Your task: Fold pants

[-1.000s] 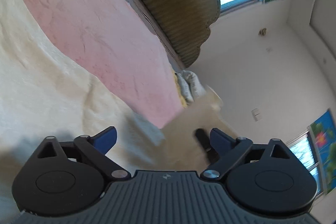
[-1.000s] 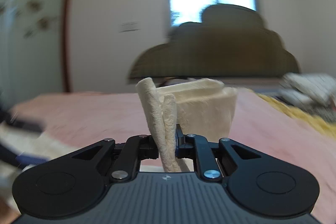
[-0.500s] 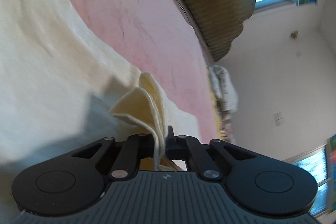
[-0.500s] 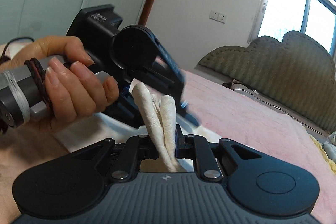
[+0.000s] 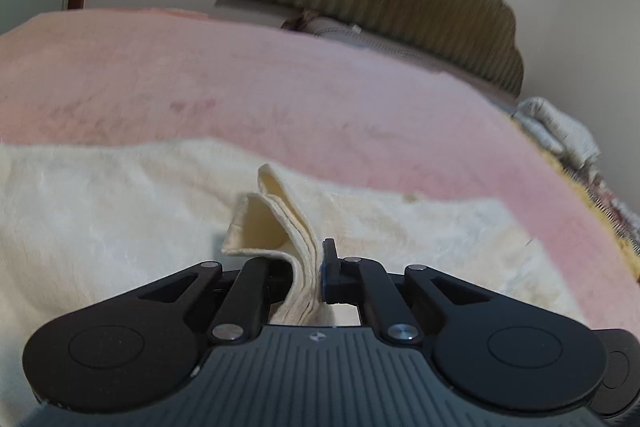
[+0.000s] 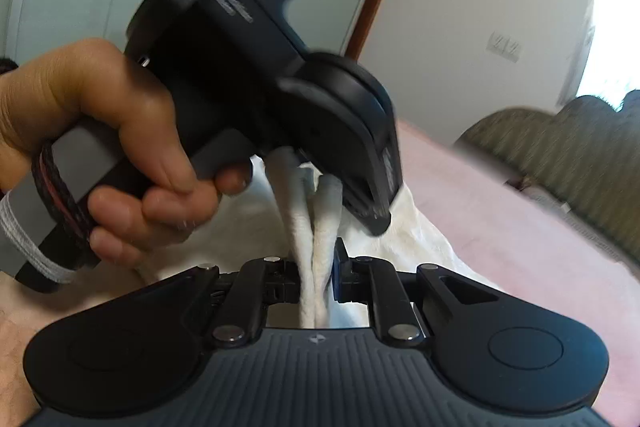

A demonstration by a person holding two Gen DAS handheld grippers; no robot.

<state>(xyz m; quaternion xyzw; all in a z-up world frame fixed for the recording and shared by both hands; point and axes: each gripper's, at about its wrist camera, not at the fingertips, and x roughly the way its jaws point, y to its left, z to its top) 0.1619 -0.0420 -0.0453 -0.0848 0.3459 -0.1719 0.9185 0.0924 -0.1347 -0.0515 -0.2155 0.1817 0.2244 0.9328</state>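
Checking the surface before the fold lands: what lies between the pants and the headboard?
In the left wrist view, only bare pink bedspread lies between the cream pants and the headboard.

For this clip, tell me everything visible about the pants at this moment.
The pants are cream, of soft, slightly textured cloth, spread mostly flat on the pink bedcover. The left hand-held gripper is shut on a bunched fold of several layers that stands up from the cloth. The right hand-held gripper pinches two rolled-looking edges, with more cloth draping behind. The two hand-held grippers sit close together. No waistband or leg openings can be made out.
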